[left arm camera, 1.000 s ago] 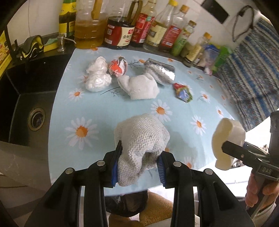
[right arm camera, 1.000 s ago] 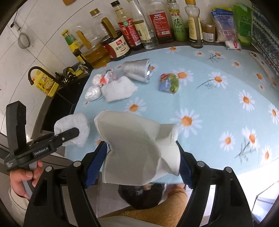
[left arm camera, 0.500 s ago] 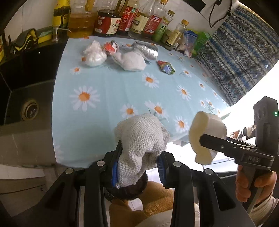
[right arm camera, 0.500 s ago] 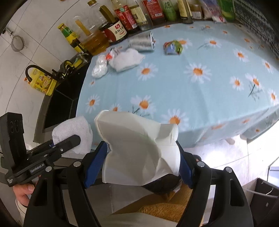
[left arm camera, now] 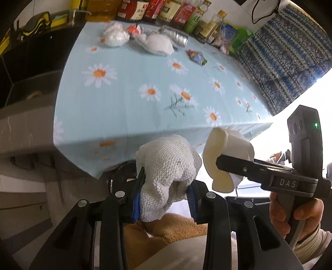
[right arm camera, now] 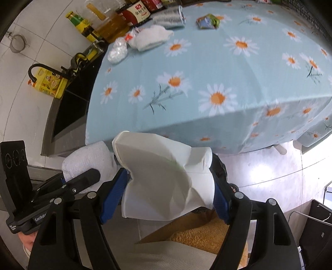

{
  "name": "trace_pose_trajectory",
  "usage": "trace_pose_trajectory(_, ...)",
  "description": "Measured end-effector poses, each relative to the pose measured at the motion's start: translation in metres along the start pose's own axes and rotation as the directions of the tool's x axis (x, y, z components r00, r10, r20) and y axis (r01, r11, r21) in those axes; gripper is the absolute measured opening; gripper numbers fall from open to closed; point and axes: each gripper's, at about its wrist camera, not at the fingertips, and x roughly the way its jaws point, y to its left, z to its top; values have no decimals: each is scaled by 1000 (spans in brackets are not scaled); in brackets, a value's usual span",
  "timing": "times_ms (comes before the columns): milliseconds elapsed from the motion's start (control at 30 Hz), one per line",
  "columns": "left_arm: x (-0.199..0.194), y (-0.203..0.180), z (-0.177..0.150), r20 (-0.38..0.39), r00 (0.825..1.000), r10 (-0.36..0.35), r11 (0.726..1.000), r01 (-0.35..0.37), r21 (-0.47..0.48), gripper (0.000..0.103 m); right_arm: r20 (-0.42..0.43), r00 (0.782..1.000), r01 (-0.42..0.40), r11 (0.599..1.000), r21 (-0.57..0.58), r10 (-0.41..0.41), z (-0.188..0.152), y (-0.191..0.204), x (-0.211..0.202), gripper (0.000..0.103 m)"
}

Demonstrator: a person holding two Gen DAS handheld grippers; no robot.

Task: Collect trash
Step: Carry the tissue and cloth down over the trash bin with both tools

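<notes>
My left gripper (left arm camera: pixel 165 194) is shut on a crumpled white paper towel (left arm camera: pixel 168 166), held in front of and below the table edge. My right gripper (right arm camera: pixel 168 195) is shut on a crushed white paper cup (right arm camera: pixel 164 176); it shows beside the towel in the left wrist view (left arm camera: pixel 224 157). The left gripper and its towel (right arm camera: pixel 87 160) show at the lower left of the right wrist view. More trash lies at the far side of the daisy tablecloth (left arm camera: pixel 134 68): white wads (left arm camera: pixel 115 35), a white tissue (left arm camera: pixel 157 43), a foil roll (left arm camera: pixel 176 36), a green wrapper (left arm camera: pixel 197 57).
A dark round object (left arm camera: pixel 122 168), partly hidden, sits below the grippers by the table edge. Bottles (left arm camera: pixel 166 12) line the back wall. A black sink (left arm camera: pixel 27 62) is to the left. A patterned cloth (left arm camera: pixel 280 52) is to the right. Shiny floor (right arm camera: pixel 269 172) lies below the table.
Both grippers have pulled back off the table and dropped below its front edge, each still holding its item. The table now looks farther away.
</notes>
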Motion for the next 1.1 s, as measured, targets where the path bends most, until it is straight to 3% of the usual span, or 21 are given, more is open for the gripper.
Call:
trace_pose_trajectory(367, 41, 12, -27, -110, 994, 15, 997, -24, -80, 34, -120, 993, 4, 998, 58, 3, -14, -29, 40, 75)
trace_pose_trajectory(733, 100, 37, -54, -254, 967, 18, 986, -60, -156, 34, -270, 963, 46, 995, 93, -20, -34, -48, 96, 75)
trace_pose_trajectory(1100, 134, 54, -65, -317, 948, -5, 974, -67, -217, 34, -336, 942, 73, 989, 126, -27, -42, -66, 128, 76)
